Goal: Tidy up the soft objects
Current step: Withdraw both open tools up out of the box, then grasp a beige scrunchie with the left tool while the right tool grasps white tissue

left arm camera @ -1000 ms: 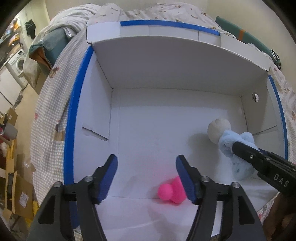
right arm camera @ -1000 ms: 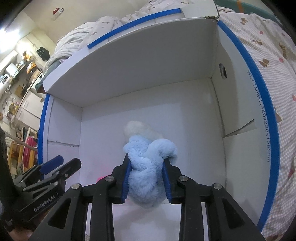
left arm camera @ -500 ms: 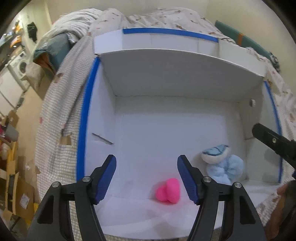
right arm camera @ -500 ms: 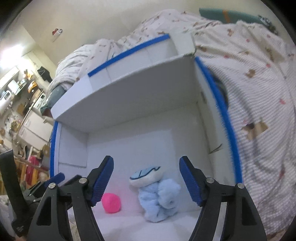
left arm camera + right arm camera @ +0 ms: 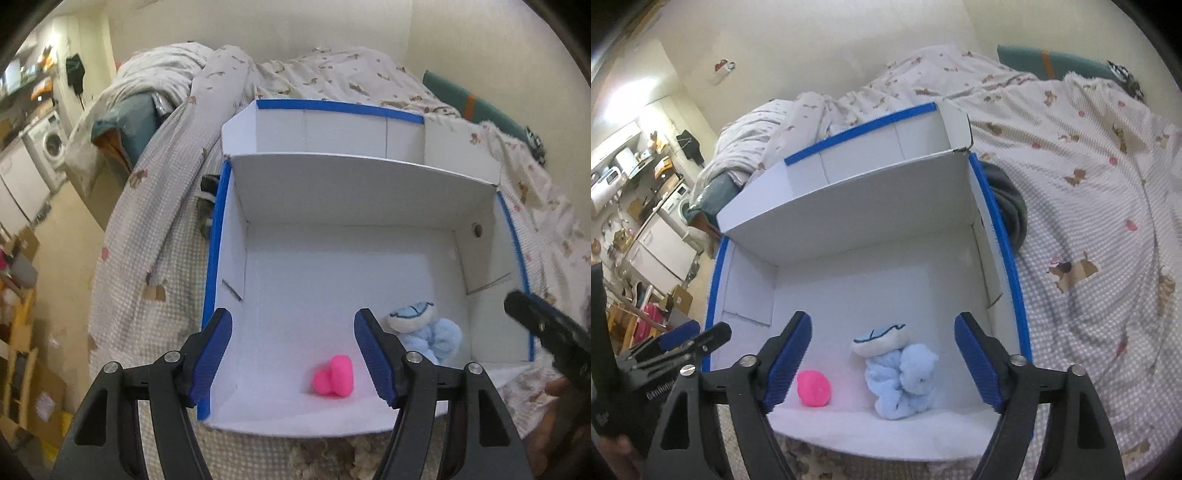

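Observation:
A white cardboard box [image 5: 369, 192] with blue-taped rims stands open on the bed; it also shows in the right wrist view [image 5: 849, 221]. Inside near its front lie a pink soft toy [image 5: 333, 376] [image 5: 813, 388] and a light-blue plush with a white cap [image 5: 424, 328] [image 5: 899, 365]. My left gripper [image 5: 293, 356] is open and empty above the box's front left. My right gripper [image 5: 882, 363] is open and empty above the front edge, over the blue plush; it also shows in the left wrist view [image 5: 546, 332].
The box rests on a checked bedspread [image 5: 1089, 240] with animal prints. A rumpled duvet [image 5: 166, 85] lies behind. A dark object [image 5: 1008, 199] sits against the box's right wall. Appliances and cartons [image 5: 33, 158] stand on the floor to the left.
My right gripper opened and let go of the blue plush, which now lies in the box. Both grippers have pulled back and up from the box.

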